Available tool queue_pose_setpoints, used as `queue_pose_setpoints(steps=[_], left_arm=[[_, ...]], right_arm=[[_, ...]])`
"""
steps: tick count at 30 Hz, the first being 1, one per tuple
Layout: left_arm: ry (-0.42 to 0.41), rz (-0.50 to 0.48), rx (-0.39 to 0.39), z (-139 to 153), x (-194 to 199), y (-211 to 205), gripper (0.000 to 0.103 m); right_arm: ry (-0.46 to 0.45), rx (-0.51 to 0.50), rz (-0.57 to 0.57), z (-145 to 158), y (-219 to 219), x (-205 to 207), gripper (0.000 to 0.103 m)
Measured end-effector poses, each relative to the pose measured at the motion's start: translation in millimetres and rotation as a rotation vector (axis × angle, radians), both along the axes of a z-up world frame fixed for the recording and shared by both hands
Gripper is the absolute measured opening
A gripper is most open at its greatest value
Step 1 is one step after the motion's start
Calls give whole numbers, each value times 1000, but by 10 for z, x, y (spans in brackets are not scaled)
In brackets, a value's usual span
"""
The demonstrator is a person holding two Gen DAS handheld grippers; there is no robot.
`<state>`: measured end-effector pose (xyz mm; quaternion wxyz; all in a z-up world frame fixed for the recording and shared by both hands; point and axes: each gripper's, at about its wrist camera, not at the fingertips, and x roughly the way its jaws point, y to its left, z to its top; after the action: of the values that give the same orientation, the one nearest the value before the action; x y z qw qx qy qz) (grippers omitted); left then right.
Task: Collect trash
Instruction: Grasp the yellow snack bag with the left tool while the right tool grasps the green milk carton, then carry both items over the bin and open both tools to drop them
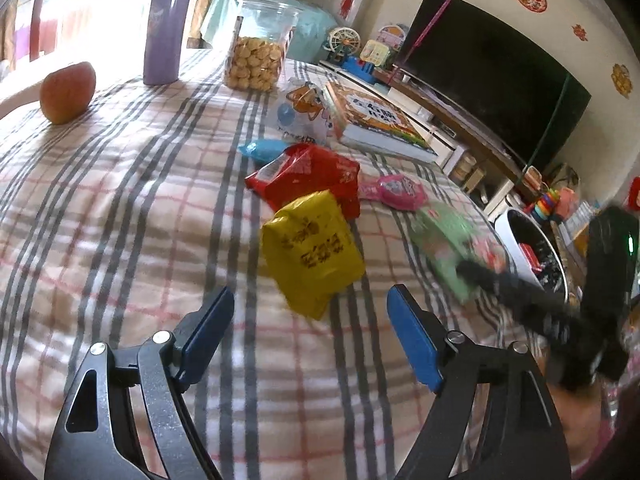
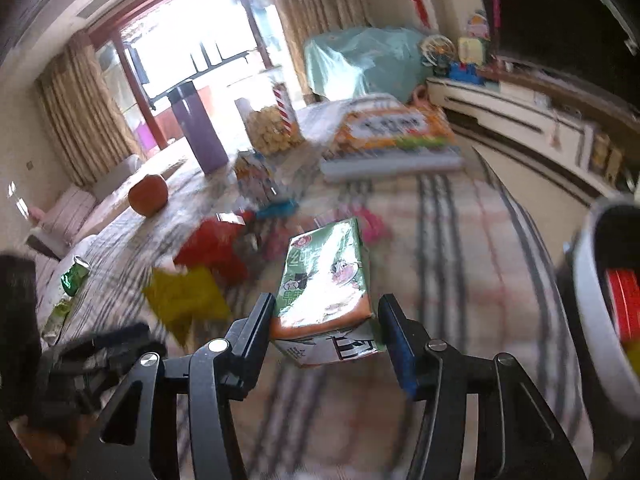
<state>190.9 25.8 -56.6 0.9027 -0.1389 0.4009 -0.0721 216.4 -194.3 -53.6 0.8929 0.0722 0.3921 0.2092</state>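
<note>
On the plaid-clothed surface (image 1: pixel 120 208), a crinkled yellow foil snack packet (image 1: pixel 312 252) just ahead of the left gripper (image 1: pixel 310 320), fingers spread wide and holding nothing. Behind it, touching, a red foil snack bag (image 1: pixel 308 176); farther back a small blue wrapper (image 1: pixel 264 148) and a pink round plastic toy (image 1: pixel 394 190). Between the right gripper (image 2: pixel 326 326) fingers, a green printed carton-like packet (image 2: pixel 326 280), pinched at its near end, raised off the cloth, blurred. At the surface's right edge, a white round bin (image 2: pixel 588 304) with red and yellow trash inside. Far back, an orange-red apple (image 1: pixel 68 92), a purple tumbler (image 1: pixel 166 28) and a clear biscuit jar (image 1: pixel 256 48).
</note>
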Motion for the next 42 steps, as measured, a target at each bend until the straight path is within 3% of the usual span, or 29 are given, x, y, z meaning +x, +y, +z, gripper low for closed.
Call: queue_pose_setpoints(steps=[5, 8, 14, 17, 19, 42], left_arm=[[-19, 20, 25, 14, 136, -52, 79], [-6, 1, 31, -30, 197, -63, 46], [-15, -5, 47, -49, 131, -59, 34], [-16, -15, 42, -33, 69, -72, 32], [-19, -25, 40, -19, 23, -101, 32], [-69, -266, 47, 219, -61, -1088, 30]], right_arm=[[61, 4, -21, -104, -118, -85, 56], [67, 25, -29, -88, -116, -55, 63], [16, -29, -18, -37, 14, -7, 64], [36, -60, -19, -114, 33, 8, 61], [51, -64, -27, -158, 7, 2, 52], [-1, 85, -189, 158, -950, -533, 51]])
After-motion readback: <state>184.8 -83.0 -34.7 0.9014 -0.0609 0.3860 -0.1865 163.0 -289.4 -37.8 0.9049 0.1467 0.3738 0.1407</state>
